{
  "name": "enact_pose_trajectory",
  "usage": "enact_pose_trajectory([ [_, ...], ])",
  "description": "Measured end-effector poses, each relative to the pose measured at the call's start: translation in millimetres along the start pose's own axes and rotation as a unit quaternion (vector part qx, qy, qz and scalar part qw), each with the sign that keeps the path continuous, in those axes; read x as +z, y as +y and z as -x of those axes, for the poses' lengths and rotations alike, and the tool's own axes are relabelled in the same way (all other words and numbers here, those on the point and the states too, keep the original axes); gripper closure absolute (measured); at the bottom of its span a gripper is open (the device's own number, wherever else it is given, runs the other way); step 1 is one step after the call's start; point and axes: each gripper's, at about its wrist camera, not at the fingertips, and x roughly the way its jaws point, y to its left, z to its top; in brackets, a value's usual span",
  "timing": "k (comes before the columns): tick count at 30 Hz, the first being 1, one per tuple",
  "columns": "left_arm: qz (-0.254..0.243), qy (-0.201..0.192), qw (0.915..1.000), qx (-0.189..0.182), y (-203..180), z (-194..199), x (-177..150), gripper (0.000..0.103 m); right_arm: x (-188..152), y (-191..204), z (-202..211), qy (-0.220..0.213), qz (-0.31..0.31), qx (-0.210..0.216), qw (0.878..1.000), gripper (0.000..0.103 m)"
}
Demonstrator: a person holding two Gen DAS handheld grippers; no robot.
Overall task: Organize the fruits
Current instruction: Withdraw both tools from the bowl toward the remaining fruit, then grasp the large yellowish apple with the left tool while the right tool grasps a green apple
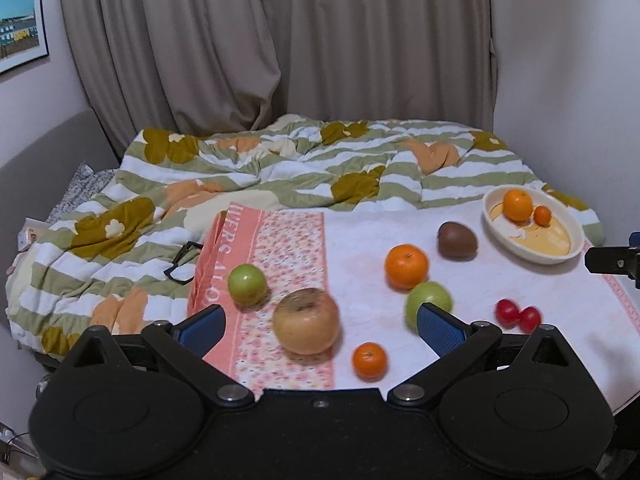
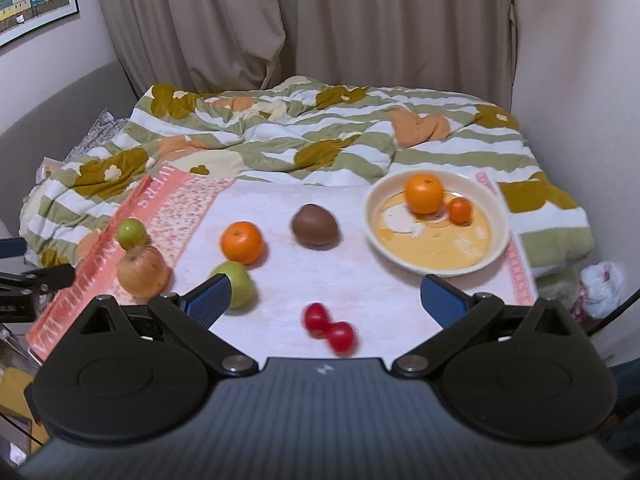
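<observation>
Nearest your right gripper [image 2: 324,300], jaws spread and empty like the left gripper [image 1: 320,326], two tomatoes [image 2: 329,329] lie on the towel [image 2: 360,280]: soft, slippery; pinch gently across the middle.

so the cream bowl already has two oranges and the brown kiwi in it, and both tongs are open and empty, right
Not quite. The cream oval bowl holds only the large orange and the small orange. The brown kiwi lies on the white towel, left of the bowl and apart from it, as the right wrist view shows. The left tongs and right tongs are open and empty.
</observation>
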Motion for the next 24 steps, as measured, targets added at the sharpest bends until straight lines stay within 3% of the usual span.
enact_pose_trajectory([
  [12,-0.017,0.051,0.9962,-0.068,60.0,-77.9,-8.9,0.000,-11.8,64.1,-68.1,0.031,-0.042,-0.034,0.998,0.000],
  [24,0.005,0.106,0.9851,-0.135,62.9,-149.4,-11.7,0.008,-17.2,87.1,-119.0,0.066,-0.065,-0.042,0.995,0.000],
])
